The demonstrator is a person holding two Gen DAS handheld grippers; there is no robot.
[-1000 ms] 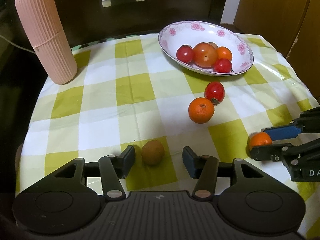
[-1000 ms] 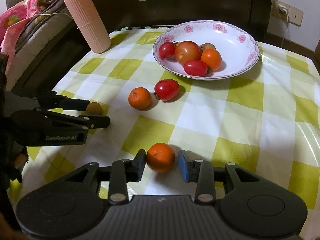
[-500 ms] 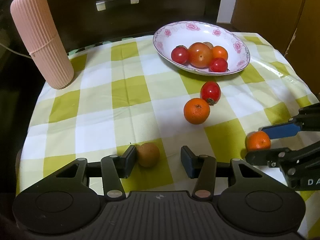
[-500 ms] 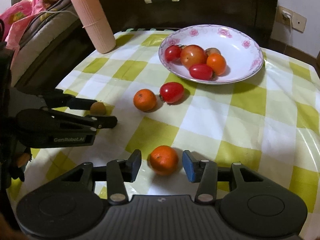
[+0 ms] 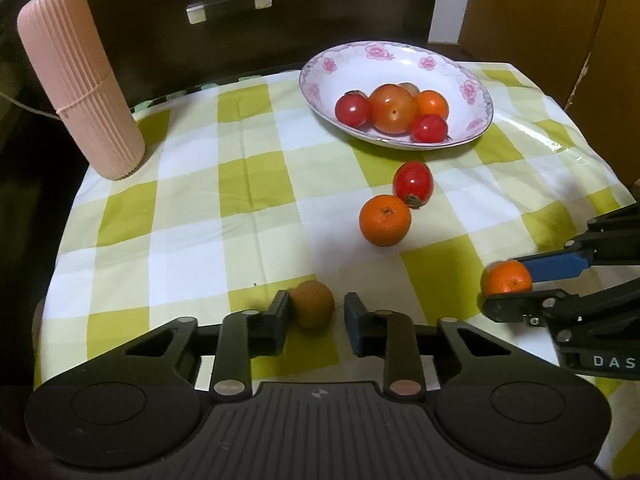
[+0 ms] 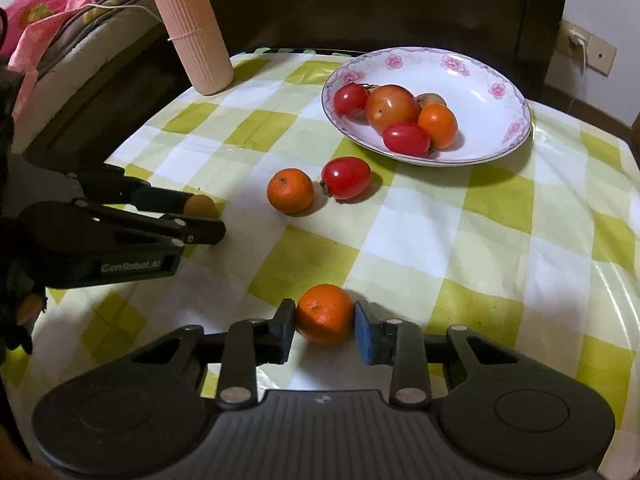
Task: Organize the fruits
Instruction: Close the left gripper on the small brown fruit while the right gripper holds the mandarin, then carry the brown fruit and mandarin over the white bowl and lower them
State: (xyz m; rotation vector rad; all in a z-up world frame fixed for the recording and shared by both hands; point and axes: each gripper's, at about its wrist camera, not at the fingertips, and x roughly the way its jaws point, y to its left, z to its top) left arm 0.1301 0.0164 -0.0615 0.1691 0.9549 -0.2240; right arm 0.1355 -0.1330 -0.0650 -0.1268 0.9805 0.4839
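Left gripper (image 5: pixel 316 316): jaws closing around a small round brown fruit (image 5: pixel 313 304), left pad touching, right pad just clear. Right gripper (image 6: pixel 325 326): jaws closing, both pads against a round orange mandarin (image 6: pixel 325 313) on the green-and-white checked tablecloth (image 6: pixel 440 240).

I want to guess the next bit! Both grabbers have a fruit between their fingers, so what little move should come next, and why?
Probably finish the squeeze, then lift. The right gripper is closing with both pads touching the orange. The left gripper is closing too, but a gap still shows beside the brown fruit. The bowl has room.
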